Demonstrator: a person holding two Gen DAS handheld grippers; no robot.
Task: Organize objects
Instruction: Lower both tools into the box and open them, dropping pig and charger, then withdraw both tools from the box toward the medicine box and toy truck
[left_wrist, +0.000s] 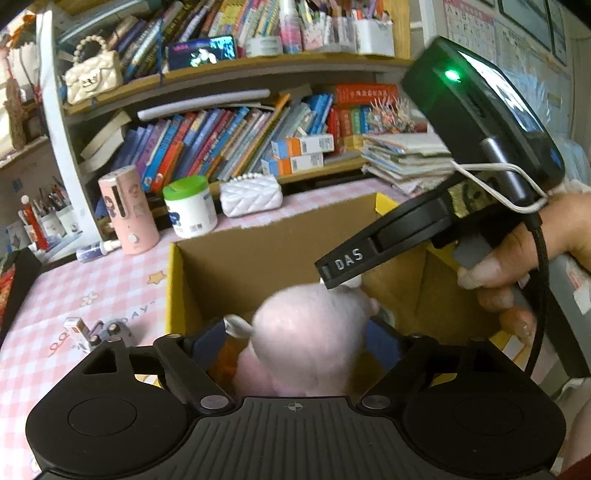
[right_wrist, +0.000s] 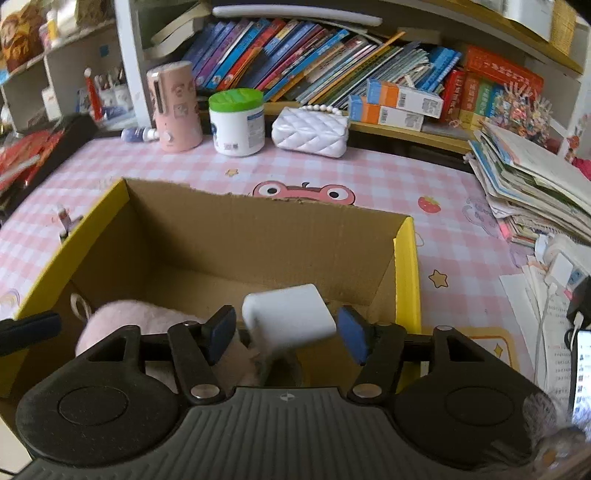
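Observation:
An open cardboard box (right_wrist: 258, 236) with yellow outer walls stands on the pink checked table. A white charger block (right_wrist: 288, 317) hangs over the box floor between the blue pads (right_wrist: 221, 332) of my right gripper (right_wrist: 287, 334); small gaps show on both sides, so the gripper is open. A blurred pink plush toy (left_wrist: 310, 332) with a white loop sits between the pads of my left gripper (left_wrist: 297, 339), which stand wide and do not press it. The plush (right_wrist: 129, 321) lies low in the box's left part. In the left wrist view a hand holds the right gripper (left_wrist: 341, 277) just above the plush.
Behind the box stand a pink cylinder (right_wrist: 177, 107), a green-lidded white jar (right_wrist: 236, 122) and a white quilted purse (right_wrist: 310, 129). A messy stack of books (right_wrist: 535, 184) and cables with a phone (right_wrist: 580, 369) fill the right side. Small items (left_wrist: 85, 332) lie left of the box.

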